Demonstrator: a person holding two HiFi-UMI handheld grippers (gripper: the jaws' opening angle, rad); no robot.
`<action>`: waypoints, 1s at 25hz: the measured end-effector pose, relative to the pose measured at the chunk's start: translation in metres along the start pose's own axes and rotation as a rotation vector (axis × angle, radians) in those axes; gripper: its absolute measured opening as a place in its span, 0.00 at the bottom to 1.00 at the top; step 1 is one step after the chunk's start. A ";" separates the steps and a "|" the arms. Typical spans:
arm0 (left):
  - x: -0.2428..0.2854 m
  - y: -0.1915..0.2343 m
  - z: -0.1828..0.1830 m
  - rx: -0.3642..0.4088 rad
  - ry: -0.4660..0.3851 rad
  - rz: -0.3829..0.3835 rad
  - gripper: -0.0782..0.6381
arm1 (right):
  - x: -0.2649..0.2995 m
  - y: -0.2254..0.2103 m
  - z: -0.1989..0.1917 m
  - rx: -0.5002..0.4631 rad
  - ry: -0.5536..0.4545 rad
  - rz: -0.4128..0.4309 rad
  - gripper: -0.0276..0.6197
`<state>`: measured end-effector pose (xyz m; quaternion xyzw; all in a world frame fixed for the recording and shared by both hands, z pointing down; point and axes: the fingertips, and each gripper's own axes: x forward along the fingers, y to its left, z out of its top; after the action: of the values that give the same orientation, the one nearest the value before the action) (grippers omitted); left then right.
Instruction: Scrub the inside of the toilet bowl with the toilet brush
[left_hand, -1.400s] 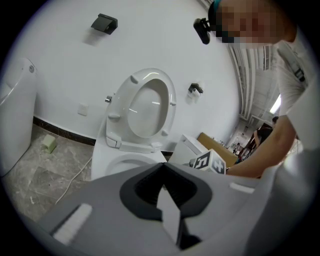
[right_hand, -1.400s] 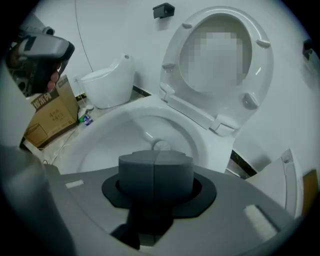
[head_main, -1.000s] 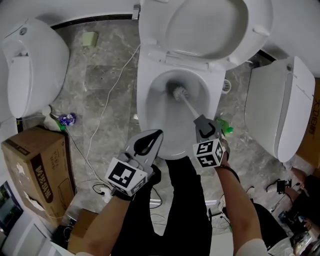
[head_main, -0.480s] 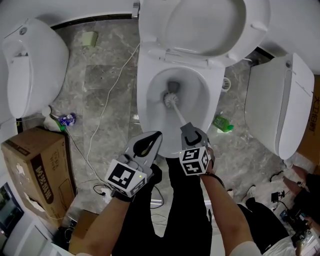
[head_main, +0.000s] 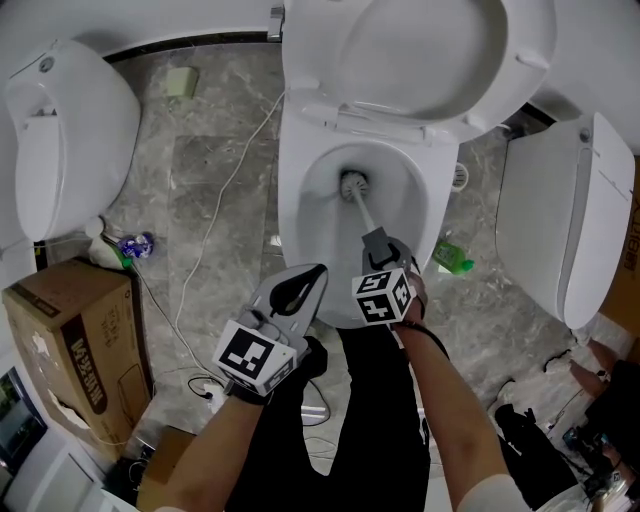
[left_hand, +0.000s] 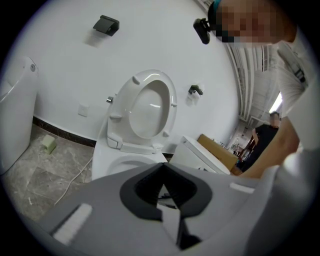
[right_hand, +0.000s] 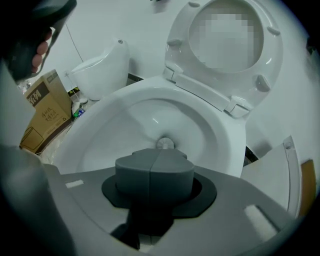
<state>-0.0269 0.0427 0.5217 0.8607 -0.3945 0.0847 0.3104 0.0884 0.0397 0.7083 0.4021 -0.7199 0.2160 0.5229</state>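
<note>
Left gripper (head_main: 312, 274) hangs pressed together, empty. Right gripper (head_main: 377, 243) pinches the toilet brush (head_main: 352, 187) by its handle; the head sits at the drain inside the toilet bowl (head_main: 300, 205). Pushing hard could twist the thin handle in the jaws or flick water out.

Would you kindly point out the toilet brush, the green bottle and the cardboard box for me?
toilet brush (head_main: 352, 185): head view, on its bristle head.
green bottle (head_main: 452, 262): head view, on its body.
cardboard box (head_main: 75, 348): head view, on its printed side.
</note>
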 end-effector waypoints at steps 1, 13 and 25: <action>0.001 0.002 0.000 -0.001 -0.001 0.001 0.11 | 0.005 0.000 0.003 -0.005 0.006 -0.003 0.30; 0.003 0.002 0.002 -0.006 -0.009 0.003 0.11 | 0.020 0.000 0.011 -0.073 0.039 -0.013 0.30; -0.030 -0.041 0.034 0.002 0.001 -0.026 0.11 | -0.042 0.012 0.001 -0.029 0.049 0.019 0.30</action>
<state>-0.0202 0.0611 0.4640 0.8659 -0.3833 0.0814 0.3108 0.0838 0.0609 0.6703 0.3820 -0.7137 0.2203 0.5443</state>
